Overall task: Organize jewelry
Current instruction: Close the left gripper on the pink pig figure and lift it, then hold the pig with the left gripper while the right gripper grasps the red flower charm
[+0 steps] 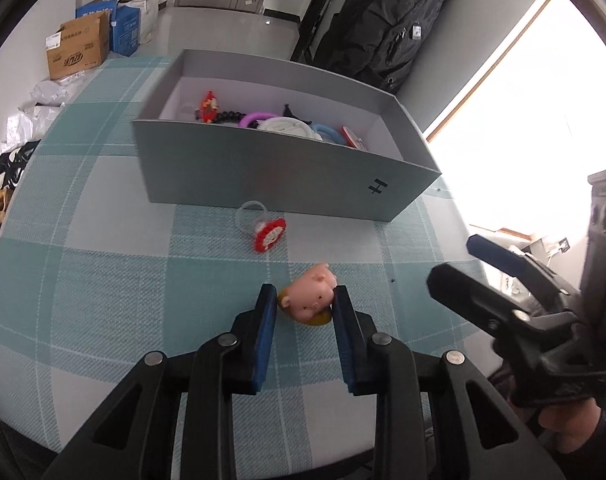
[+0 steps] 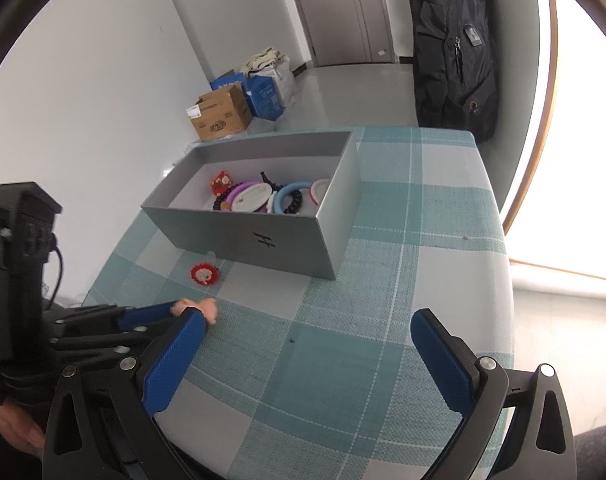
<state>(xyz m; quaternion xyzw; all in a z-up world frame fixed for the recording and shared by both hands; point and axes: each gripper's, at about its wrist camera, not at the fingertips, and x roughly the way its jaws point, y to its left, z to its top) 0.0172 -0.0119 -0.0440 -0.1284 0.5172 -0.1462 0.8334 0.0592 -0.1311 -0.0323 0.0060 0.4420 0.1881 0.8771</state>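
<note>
- The left gripper [image 1: 305, 300] has its blue fingers [image 1: 265, 322] pinched on a small pink pig charm [image 1: 313, 298], which sits low on the checked tabletop [image 1: 103, 280], touching or just above the cloth.
- The right gripper [image 2: 307, 356] hangs over the tabletop with its fingers [image 2: 443, 360] spread wide and only bare cloth between them. In the left wrist view it stands to the pig's right, apart from it.
- Open cloth lies around both grippers; the tabletop's right edge curves away just beside the right gripper, toward a bright window.
- Beyond the pig, a red round charm on a clear ring [image 1: 269, 234] lies on the cloth, just short of the box.
- The grey open box [image 1: 287, 184] stands further back, its near wall facing the grippers and printed with a dark mark like a letter "H" [image 1: 377, 188]. A strip of cloth stays free between the wall and the charm.
- Inside the box lie a red ornament [image 2: 222, 182], black beads, purple, blue and pink rings [image 2: 289, 196] and a white disc, bunched together.
- Farthest off, on the floor, are a brown carton [image 2: 221, 114] with print too small to read, blue cartons and a black backpack [image 2: 451, 48].
</note>
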